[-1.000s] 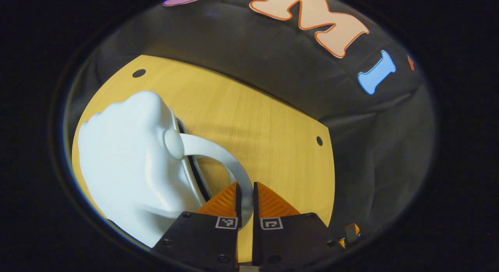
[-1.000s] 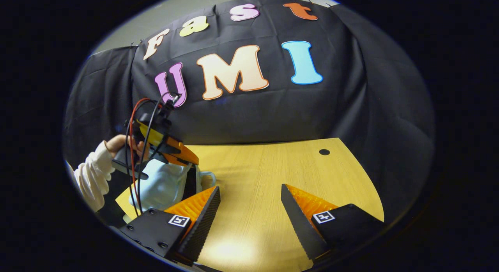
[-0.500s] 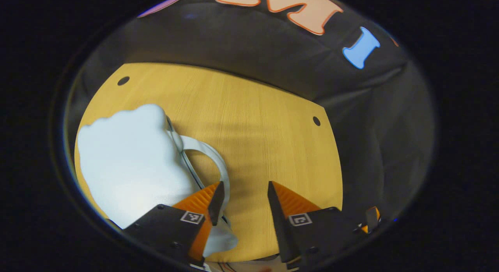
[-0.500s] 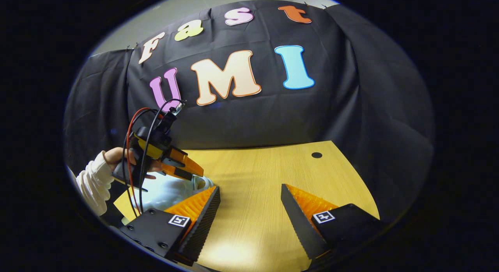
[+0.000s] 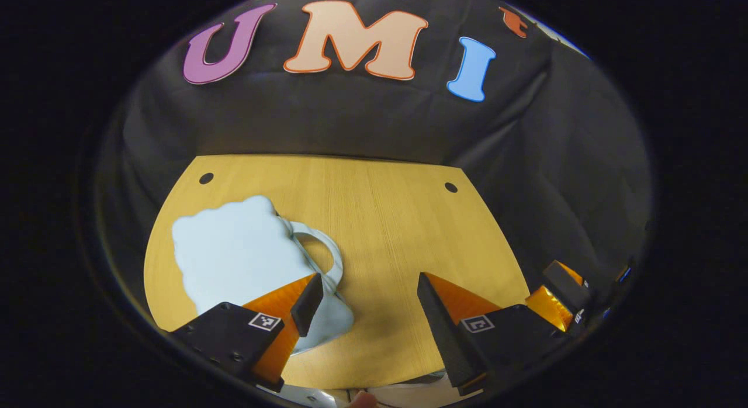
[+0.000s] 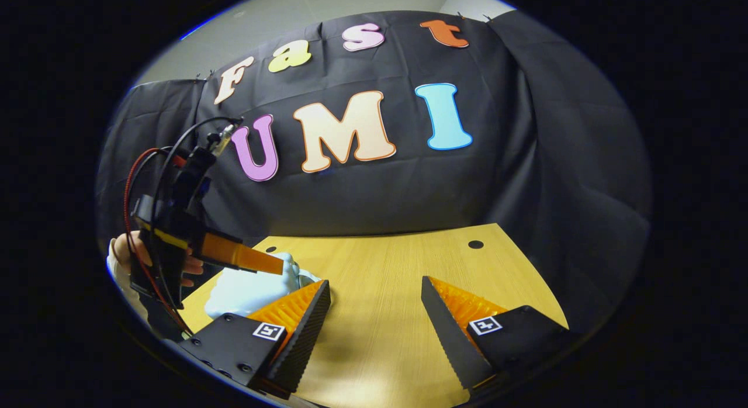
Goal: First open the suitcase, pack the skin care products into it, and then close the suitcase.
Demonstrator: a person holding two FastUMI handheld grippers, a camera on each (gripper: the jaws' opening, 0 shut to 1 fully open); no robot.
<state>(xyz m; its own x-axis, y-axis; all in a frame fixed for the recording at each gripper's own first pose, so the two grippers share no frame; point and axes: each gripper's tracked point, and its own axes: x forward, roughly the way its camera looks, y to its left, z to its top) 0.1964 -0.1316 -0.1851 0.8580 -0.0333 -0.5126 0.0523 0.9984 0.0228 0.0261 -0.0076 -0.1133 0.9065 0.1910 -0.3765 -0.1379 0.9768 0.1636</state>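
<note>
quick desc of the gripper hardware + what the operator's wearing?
Left gripper and right gripper: wedge-shaped ribbed fingers on black blocks, each with a small square black-and-white marker. The right gripper view shows the left gripper's dark body with red and black cables looping off its top. The hand holding it is mostly hidden; clothing unclear.

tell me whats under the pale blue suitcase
The suitcase lies flat and shut on the wooden table, handle pointing right. Its shell hides whatever is inside and the tabletop beneath.
</note>
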